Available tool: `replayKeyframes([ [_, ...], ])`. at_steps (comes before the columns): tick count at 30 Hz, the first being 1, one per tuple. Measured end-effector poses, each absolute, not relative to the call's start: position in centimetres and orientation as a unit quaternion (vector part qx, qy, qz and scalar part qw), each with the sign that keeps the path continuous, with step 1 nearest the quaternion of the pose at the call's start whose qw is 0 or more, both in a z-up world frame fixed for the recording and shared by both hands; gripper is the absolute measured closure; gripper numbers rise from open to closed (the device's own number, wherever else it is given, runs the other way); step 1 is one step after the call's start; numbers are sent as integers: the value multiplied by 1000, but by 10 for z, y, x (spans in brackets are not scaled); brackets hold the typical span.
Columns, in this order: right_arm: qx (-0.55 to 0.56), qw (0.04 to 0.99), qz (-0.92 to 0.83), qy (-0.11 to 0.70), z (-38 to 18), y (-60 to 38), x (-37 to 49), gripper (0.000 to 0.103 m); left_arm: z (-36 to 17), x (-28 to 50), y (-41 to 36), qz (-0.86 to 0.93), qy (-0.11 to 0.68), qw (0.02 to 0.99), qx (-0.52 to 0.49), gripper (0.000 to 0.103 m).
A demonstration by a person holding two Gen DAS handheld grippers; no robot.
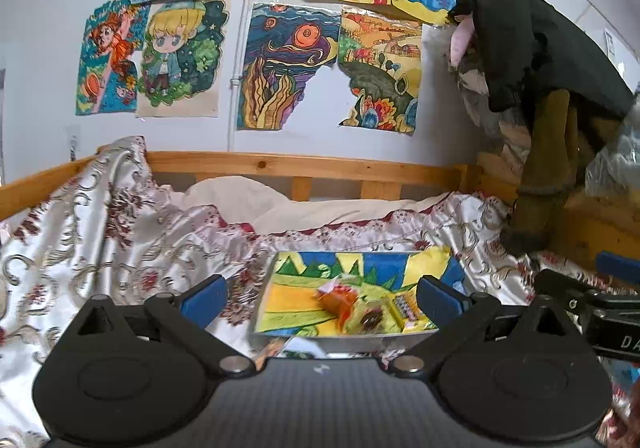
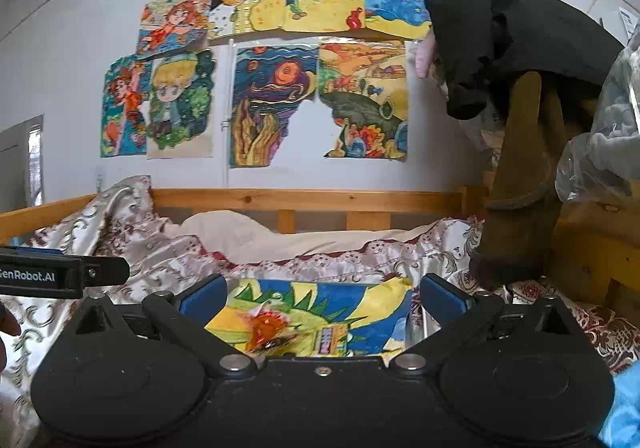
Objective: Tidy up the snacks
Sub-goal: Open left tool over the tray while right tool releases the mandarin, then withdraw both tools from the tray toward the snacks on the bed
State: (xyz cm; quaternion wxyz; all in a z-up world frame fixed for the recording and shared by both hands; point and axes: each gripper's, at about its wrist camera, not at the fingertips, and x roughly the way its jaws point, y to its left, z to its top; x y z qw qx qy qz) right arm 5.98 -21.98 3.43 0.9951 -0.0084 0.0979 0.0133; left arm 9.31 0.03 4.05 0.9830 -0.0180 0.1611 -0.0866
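Snacks sit in a loose cluster on a colourful painted board lying flat on the bed: an orange packet, a yellow-green wrapped one touching it, and a small yellow pack with printed stripes just beside that. Board rests on a shiny patterned bedspread. Left claw is spread wide, nothing between its blue pads, raised off the board with the snacks framed between the fingers. Right claw is also wide and empty, hovering above the same board. Wooden bed rail runs behind; drawings cover the wall. Dark clothes hang at right.
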Motion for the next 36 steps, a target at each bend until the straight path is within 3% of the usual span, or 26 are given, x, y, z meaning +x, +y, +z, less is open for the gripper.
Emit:
replayKeyframes([
  [14,0,986,28,165,19,-195,18,1,30,48,34,-44,231,972,-7,1],
  [36,-3,956,30,291,-18,-175,31,1,6,63,34,-9,346,938,24,1],
])
